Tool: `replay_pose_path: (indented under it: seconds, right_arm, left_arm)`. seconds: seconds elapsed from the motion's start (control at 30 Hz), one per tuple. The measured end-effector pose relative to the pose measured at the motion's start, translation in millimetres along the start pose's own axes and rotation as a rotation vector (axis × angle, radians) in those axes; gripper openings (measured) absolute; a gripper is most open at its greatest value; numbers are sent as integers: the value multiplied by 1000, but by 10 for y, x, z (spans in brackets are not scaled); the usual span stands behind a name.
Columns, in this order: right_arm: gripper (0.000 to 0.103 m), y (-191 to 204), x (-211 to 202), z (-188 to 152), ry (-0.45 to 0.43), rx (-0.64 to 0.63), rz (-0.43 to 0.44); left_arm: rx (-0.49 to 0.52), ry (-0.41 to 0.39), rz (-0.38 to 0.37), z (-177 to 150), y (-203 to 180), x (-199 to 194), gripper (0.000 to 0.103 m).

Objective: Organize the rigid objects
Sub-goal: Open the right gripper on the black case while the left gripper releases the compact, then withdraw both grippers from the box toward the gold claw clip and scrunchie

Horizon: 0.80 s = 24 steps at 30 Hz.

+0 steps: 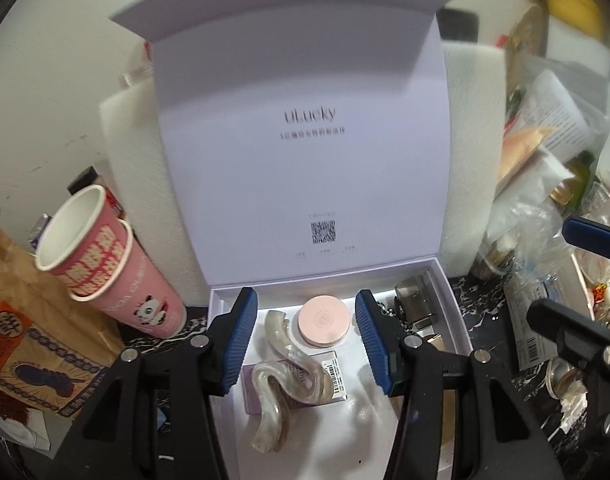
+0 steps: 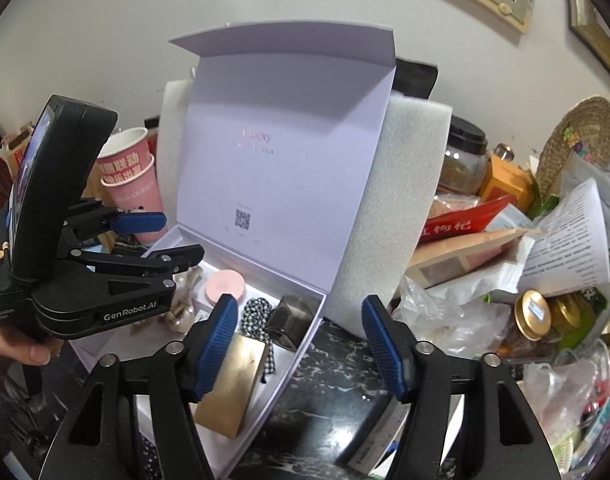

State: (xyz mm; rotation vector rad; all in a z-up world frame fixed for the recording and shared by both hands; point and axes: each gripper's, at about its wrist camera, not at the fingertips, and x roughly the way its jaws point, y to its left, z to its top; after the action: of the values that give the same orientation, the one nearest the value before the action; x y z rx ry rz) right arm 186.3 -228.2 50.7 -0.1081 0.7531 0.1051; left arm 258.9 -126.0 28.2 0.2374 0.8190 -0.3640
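Observation:
An open white gift box (image 1: pixel 453 308) stands with its lid (image 1: pixel 305 120) upright. Inside lie a round pink compact (image 1: pixel 324 320), a pearly S-shaped hair clip (image 1: pixel 289 380) on a small lilac carton (image 1: pixel 335 372), a smoky grey case (image 1: pixel 415 300) and a gold block (image 2: pixel 233 384). My left gripper (image 1: pixel 307 344) hovers above the box, open, nothing between its pads. My right gripper (image 2: pixel 301 350) hangs over the box's right wall (image 2: pixel 297 364), open and empty; its left pad (image 2: pixel 217 348) is in front of the gold block. A checked fabric bow (image 2: pixel 257 312) lies beside the grey case (image 2: pixel 289 316).
Stacked pink paper cups (image 1: pixel 105 264) and a brown paper bag (image 1: pixel 25 320) stand left of the box. A white foam block (image 2: pixel 393 200) leans behind it. Bags, papers and gold-lidded jars (image 2: pixel 537 312) crowd the right. The tabletop (image 2: pixel 333 380) is black marble. A hand (image 2: pixel 25 352) holds the left gripper.

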Motion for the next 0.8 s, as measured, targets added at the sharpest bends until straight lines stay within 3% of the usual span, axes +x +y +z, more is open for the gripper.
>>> replay_pose_path:
  seconds: [0.7,0.73,0.8]
  right_arm:
    - [80,119,-837,-223,-130,-4,-5]
    - [80,122,-864,-244,-131,-3,-5]
    - [80,128,-928,-284,-138,-4,-8]
  left_arm:
    - [-17,-107,70,-266,-15,-1131,51]
    - [-16,-111,71,-284,-27,-1160,57]
    - [-16,-124,71,-332,-54,-1242,83]
